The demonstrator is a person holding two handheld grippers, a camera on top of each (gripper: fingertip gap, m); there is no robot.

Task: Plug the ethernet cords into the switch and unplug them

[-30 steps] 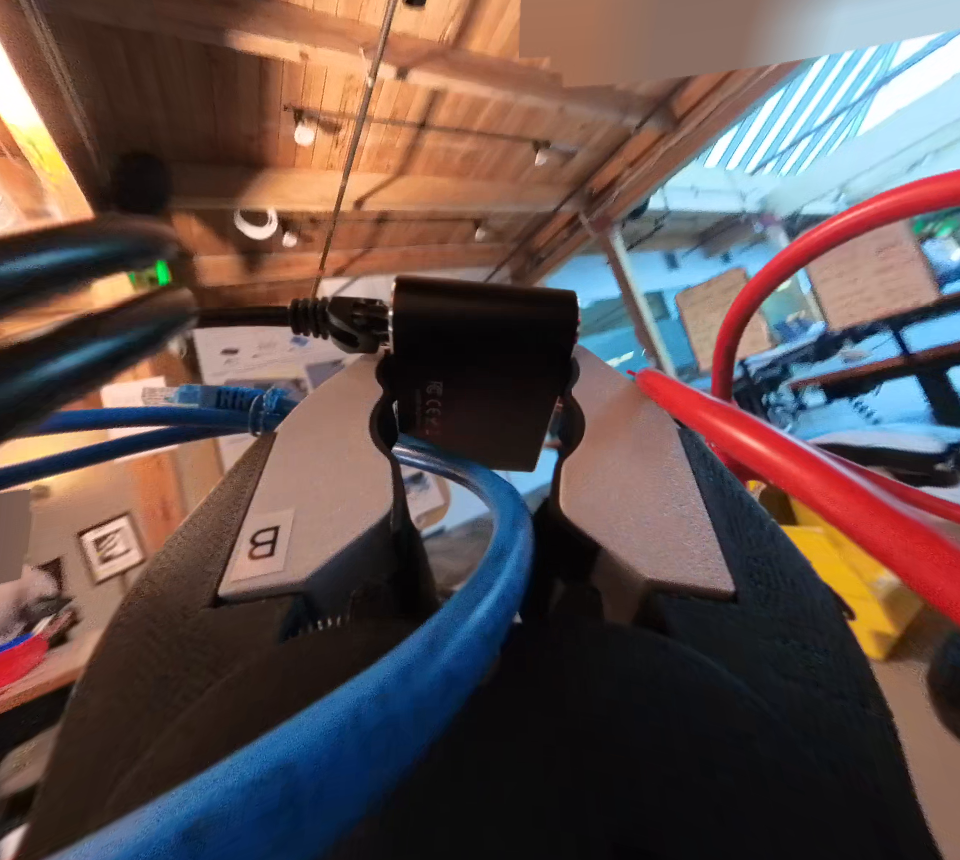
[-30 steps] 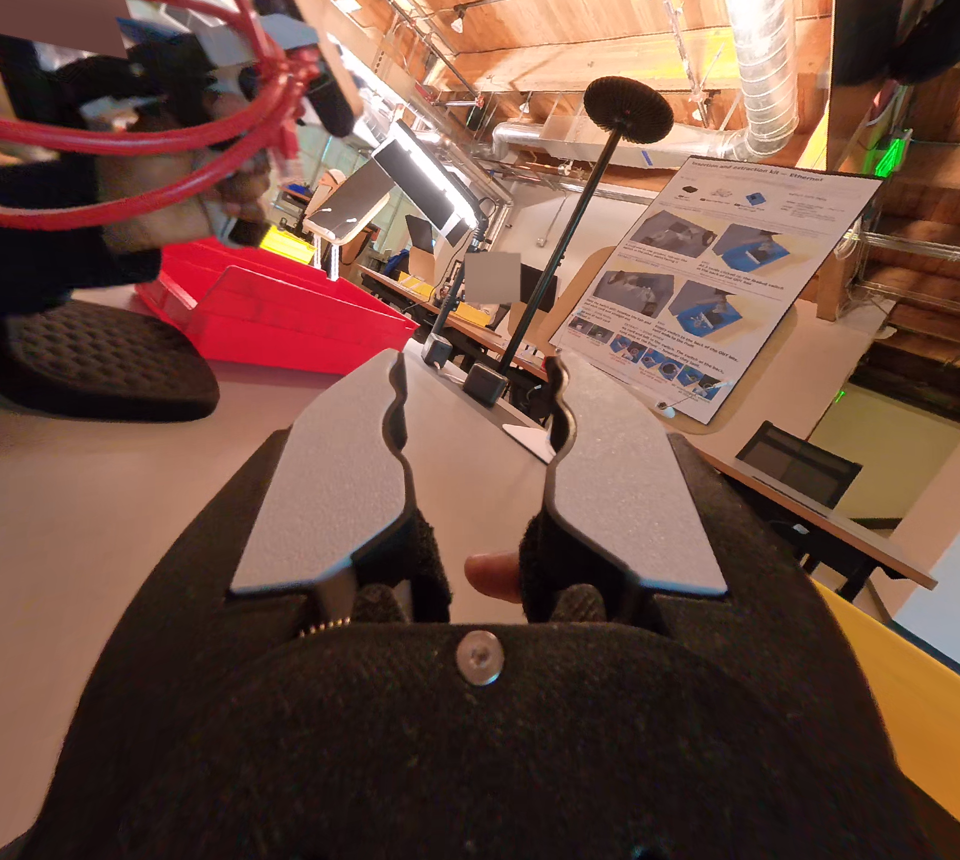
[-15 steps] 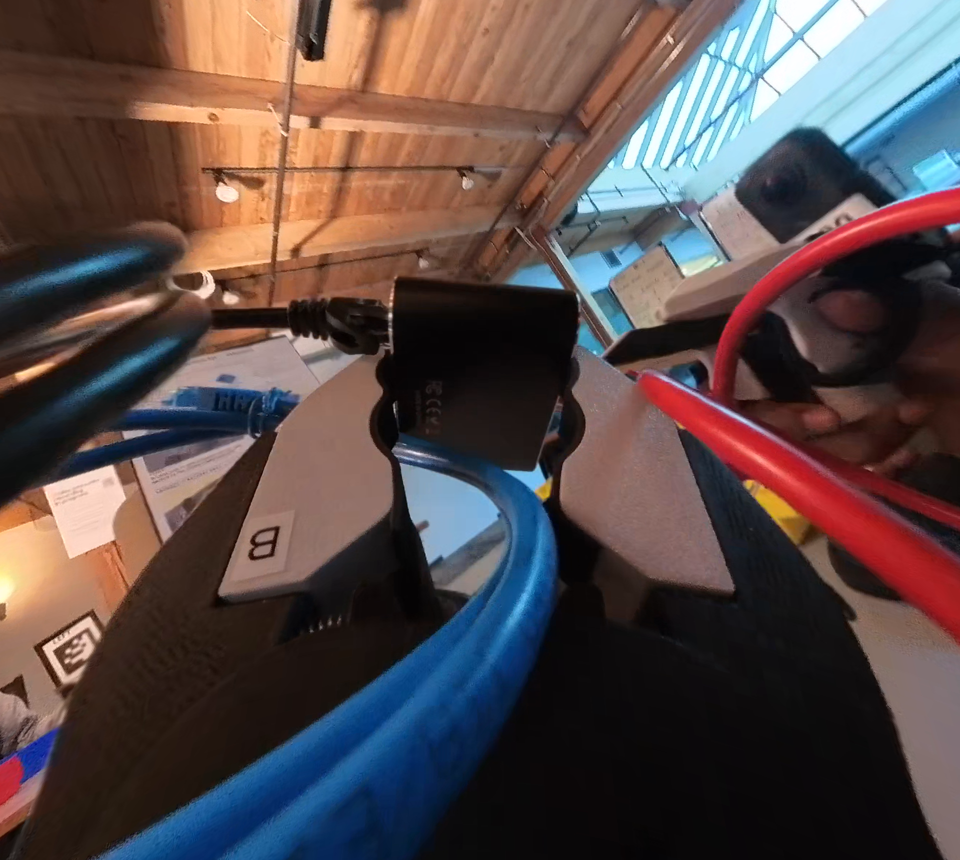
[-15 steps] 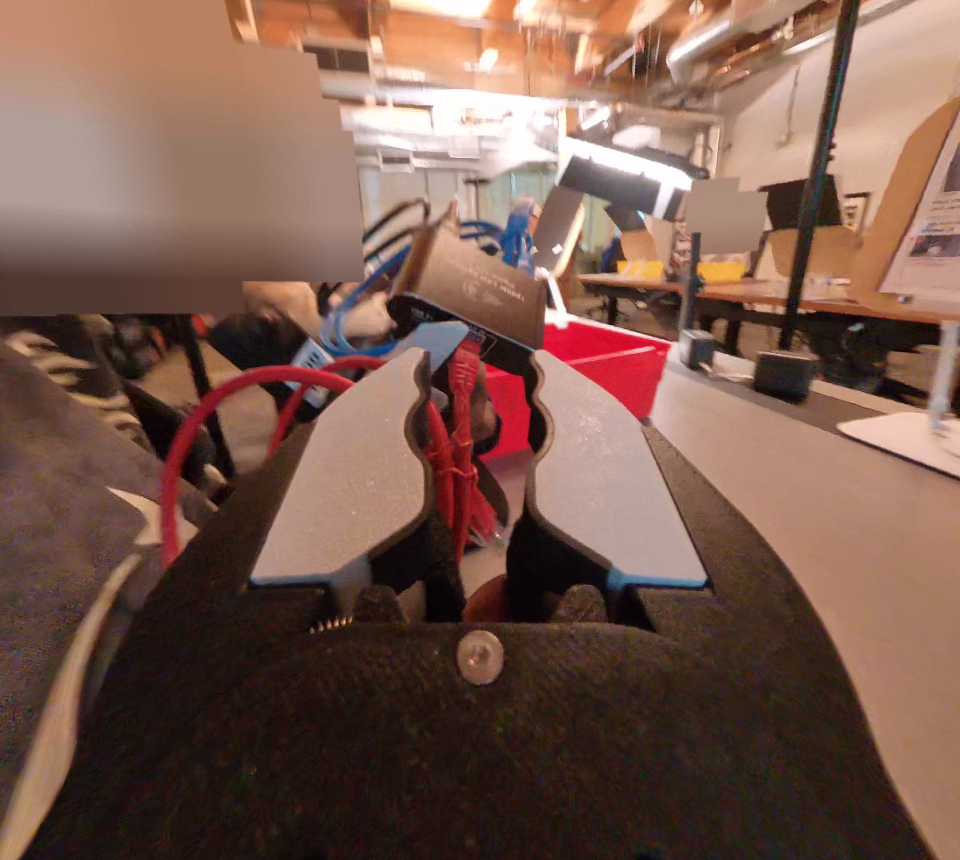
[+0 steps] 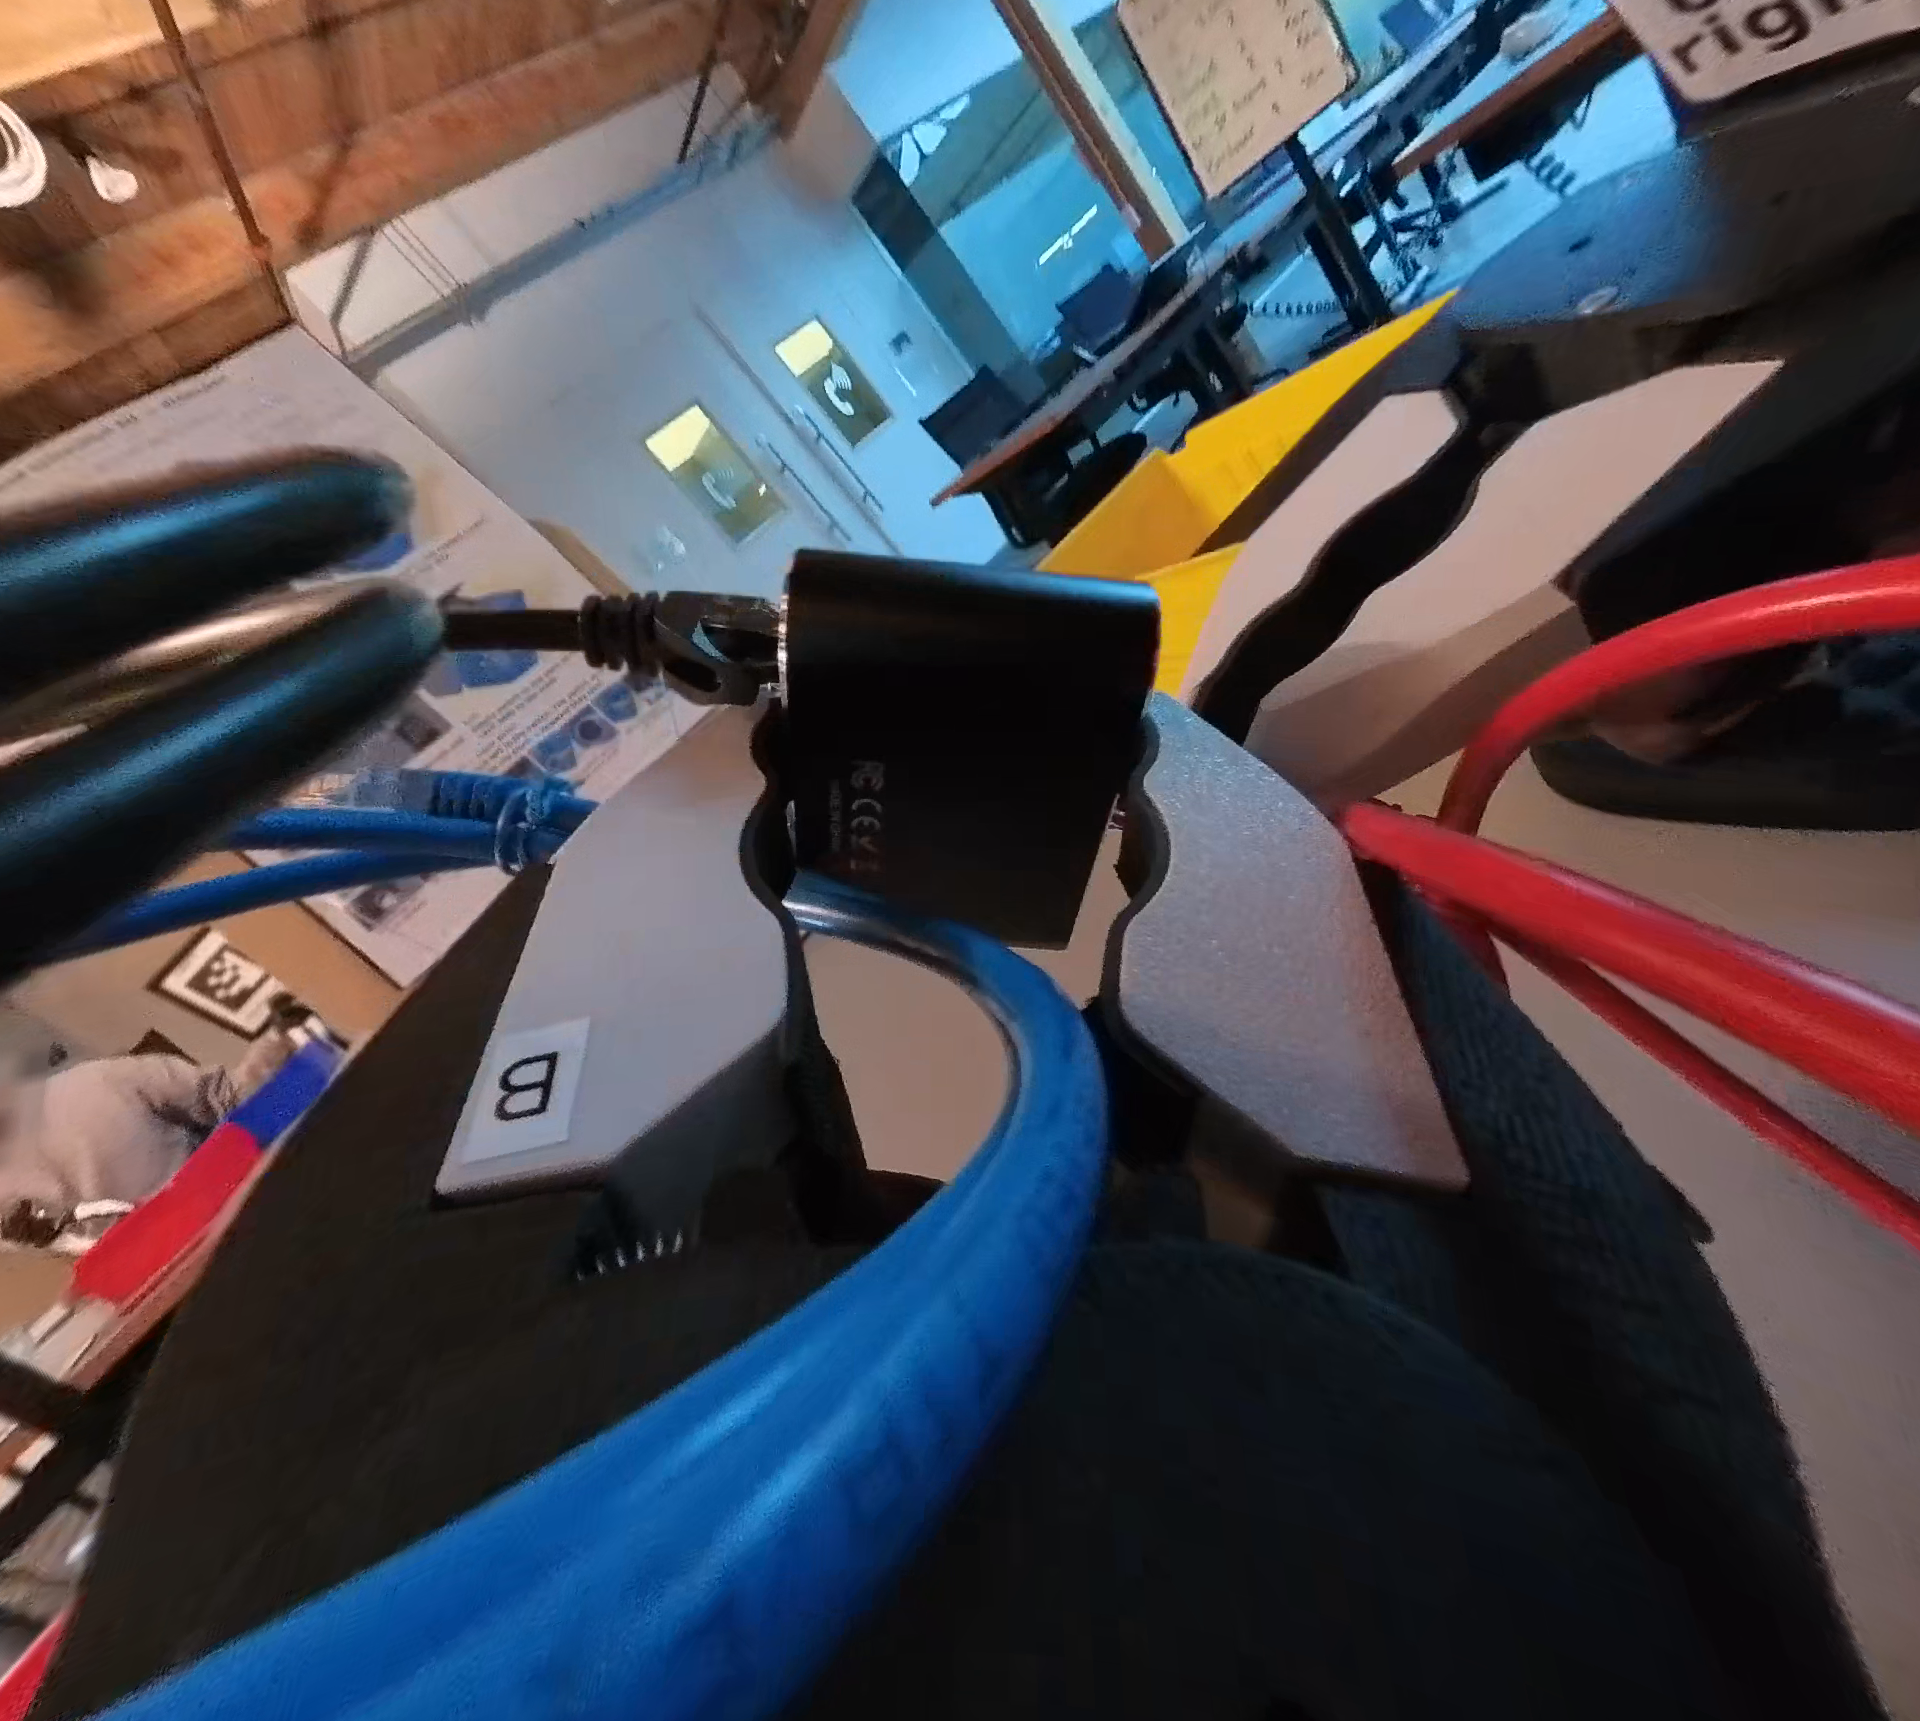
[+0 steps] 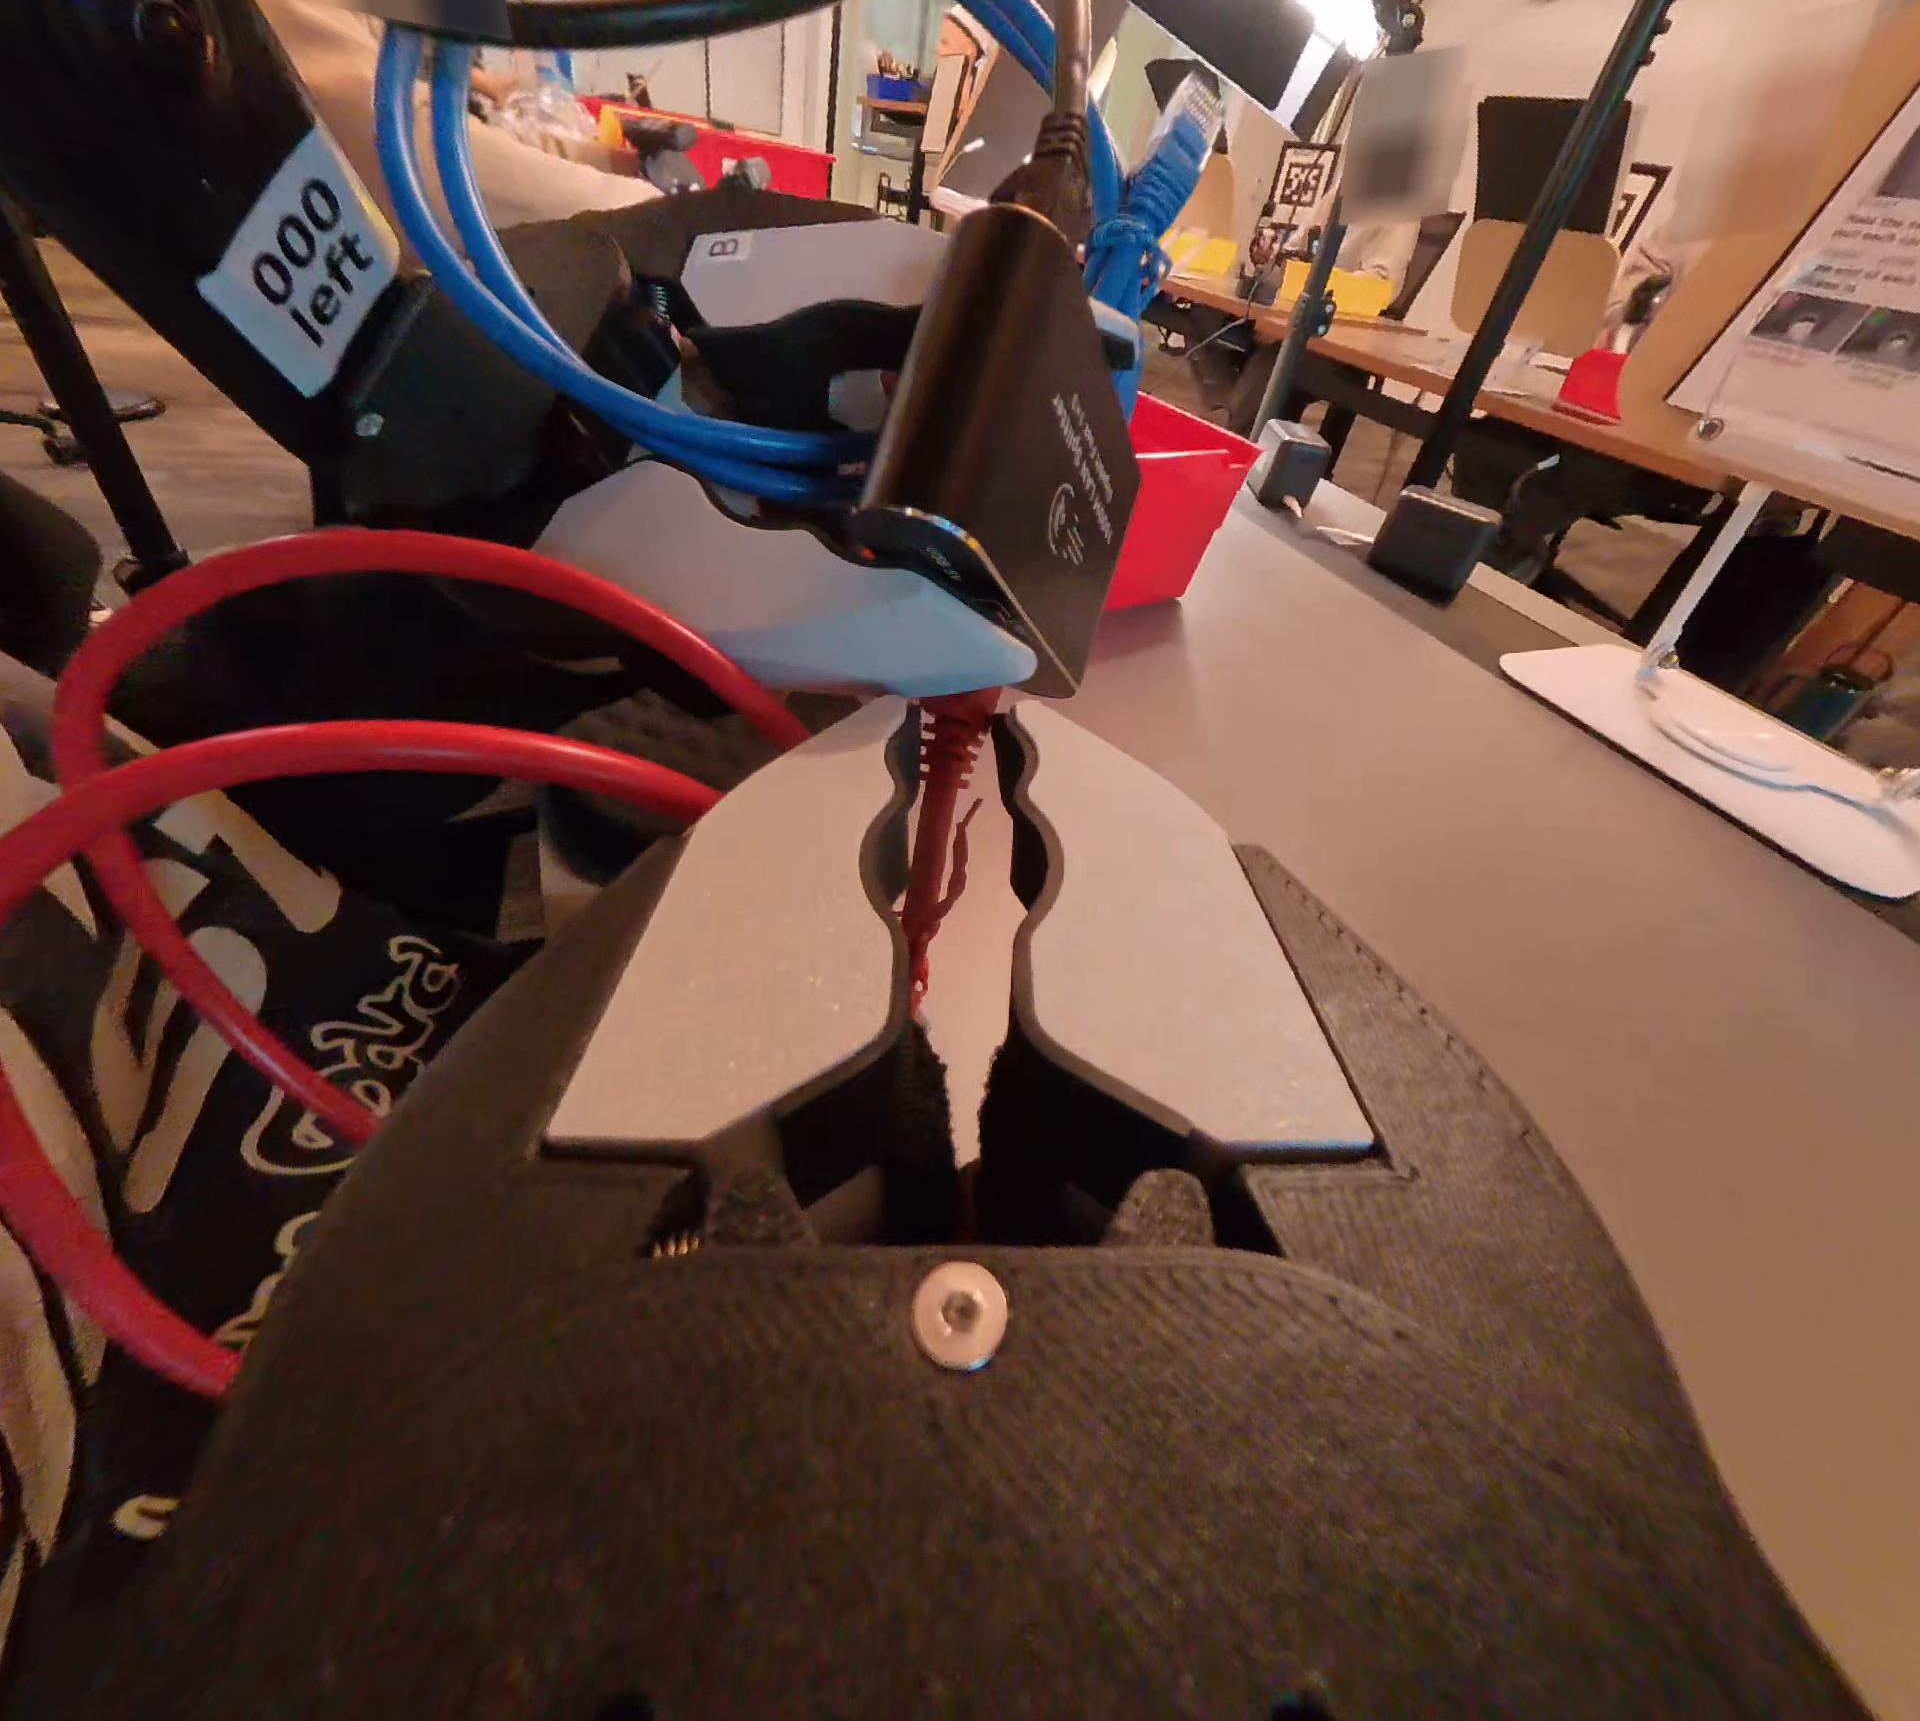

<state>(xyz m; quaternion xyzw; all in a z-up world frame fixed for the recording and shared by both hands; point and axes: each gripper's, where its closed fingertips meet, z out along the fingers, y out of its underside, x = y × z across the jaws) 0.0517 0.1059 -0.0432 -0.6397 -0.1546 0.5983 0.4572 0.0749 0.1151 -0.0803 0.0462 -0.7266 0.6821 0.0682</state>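
Observation:
My left gripper [image 5: 951, 736] is shut on the small black switch [image 5: 966, 684] and holds it in the air. A black cord [image 5: 665, 643] is plugged into its left end. A blue cord [image 5: 935, 1172] loops over the gripper, with its loose plug [image 5: 457, 798] hanging to the left. In the right wrist view the switch [image 6: 997, 445] hangs in the left gripper [image 6: 883, 445] just ahead. My right gripper [image 6: 951, 726] is shut on the red cord's plug [image 6: 945, 798], which meets the switch's lower end. The red cord [image 6: 312, 736] loops off to the left. The right gripper also shows in the left wrist view [image 5: 1278, 622].
A grey table [image 6: 1455, 892] lies under and to the right of the grippers. A red bin [image 6: 1174, 487] stands behind the switch, a yellow bin [image 5: 1174, 508] beyond it. A white stand base [image 6: 1714, 767] and a black pole [image 6: 1558, 144] are at the right.
My right gripper swung left to the held switch and closed on the red plug beneath it. My left gripper kept its hold on the switch and tilted down towards the table.

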